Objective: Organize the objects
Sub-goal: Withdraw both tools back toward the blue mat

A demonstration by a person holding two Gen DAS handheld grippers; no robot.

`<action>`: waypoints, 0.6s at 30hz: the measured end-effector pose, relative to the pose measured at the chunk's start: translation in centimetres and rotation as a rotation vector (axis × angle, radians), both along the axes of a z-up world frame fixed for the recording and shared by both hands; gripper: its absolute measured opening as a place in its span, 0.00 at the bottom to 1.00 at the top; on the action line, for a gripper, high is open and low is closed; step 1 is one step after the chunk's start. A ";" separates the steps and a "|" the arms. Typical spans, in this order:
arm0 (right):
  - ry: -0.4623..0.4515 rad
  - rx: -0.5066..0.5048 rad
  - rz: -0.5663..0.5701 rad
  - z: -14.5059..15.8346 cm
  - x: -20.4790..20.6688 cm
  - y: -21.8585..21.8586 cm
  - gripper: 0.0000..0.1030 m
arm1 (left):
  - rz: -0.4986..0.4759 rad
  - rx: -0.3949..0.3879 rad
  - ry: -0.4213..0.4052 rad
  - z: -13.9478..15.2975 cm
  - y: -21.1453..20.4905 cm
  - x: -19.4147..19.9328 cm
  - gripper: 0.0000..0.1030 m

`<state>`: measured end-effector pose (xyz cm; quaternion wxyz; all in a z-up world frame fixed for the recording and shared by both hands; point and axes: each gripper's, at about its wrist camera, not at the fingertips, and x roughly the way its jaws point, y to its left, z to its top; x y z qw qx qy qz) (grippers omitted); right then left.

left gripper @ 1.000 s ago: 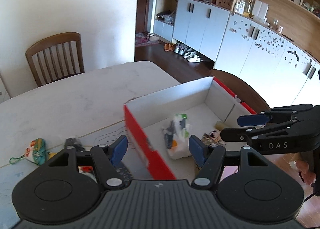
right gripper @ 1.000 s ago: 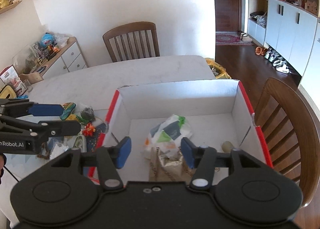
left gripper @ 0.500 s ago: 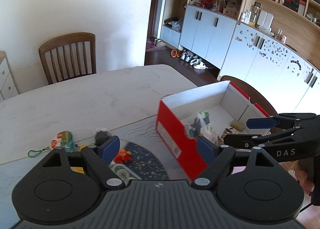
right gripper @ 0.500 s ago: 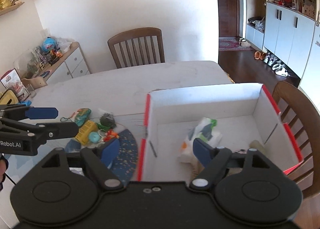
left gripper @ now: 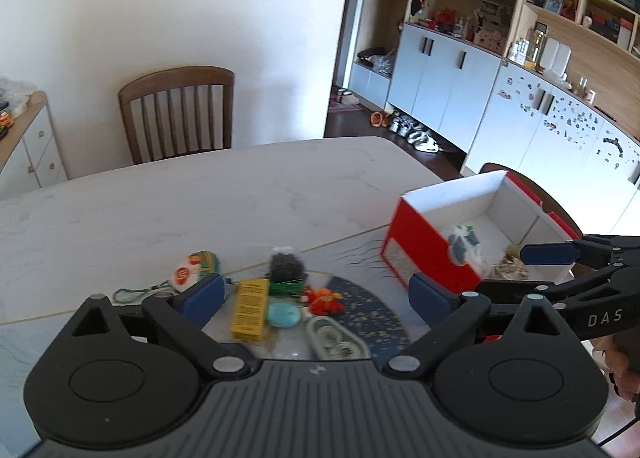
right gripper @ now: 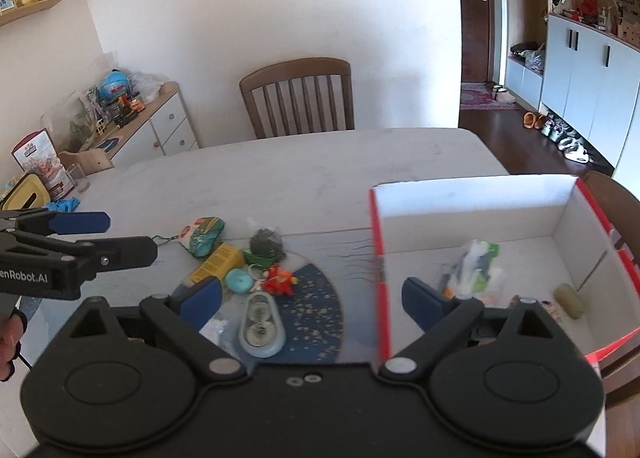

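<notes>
Both grippers shifted left, red cardboard box [right gripper: 472,214]

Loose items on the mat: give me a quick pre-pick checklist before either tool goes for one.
1. Left tool empty, jaws opening: ok.
2. Right tool empty, jaws opening: ok.
3. Yellow box unobstructed from above: ok.
4. Items spaced for a clean grasp: not ok; yellow box, teal disc and orange toy crowd together.
5. Red box has room: ok.
6. Tools clear of each other: cannot tell.
</notes>
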<state>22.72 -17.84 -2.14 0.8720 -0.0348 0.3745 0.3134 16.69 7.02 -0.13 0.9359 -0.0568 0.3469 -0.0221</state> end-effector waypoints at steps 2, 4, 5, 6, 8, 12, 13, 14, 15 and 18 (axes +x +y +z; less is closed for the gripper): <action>0.005 -0.003 0.008 -0.2 -0.1 0.9 0.93 | 0.012 -0.004 0.000 -0.3 1.3 -0.2 0.97; 0.006 -0.013 0.016 -0.4 -0.2 1.8 0.93 | 0.036 -0.001 0.000 -0.8 2.8 -0.3 0.99; 0.008 -0.016 0.021 -0.5 -0.2 2.2 0.93 | 0.044 0.003 -0.001 -1.0 3.4 -0.4 0.99; 0.012 -0.019 0.025 -0.7 -0.3 2.6 0.93 | 0.055 0.008 -0.001 -1.2 4.1 -0.5 0.99; 0.015 -0.030 0.032 -1.1 -0.3 3.5 0.93 | 0.080 0.022 0.011 -1.8 5.5 -0.5 0.99; 0.024 -0.061 0.047 -2.2 -0.5 5.0 0.93 | 0.136 0.035 0.038 -3.3 7.7 -0.5 0.99; 0.026 -0.069 0.050 -2.5 -0.5 5.3 0.93 | 0.151 0.033 0.044 -3.8 8.2 -0.6 0.99; 0.032 -0.078 0.053 -2.9 -0.5 5.6 0.93 | 0.160 0.035 0.051 -4.2 8.5 -0.6 0.99; 0.039 -0.083 0.056 -3.2 -0.5 5.9 0.93 | 0.170 0.043 0.060 -4.8 8.7 -0.6 0.99; 0.055 -0.101 0.063 -4.2 -0.5 6.7 0.93 | 0.183 0.076 0.104 -6.6 9.2 -0.7 0.99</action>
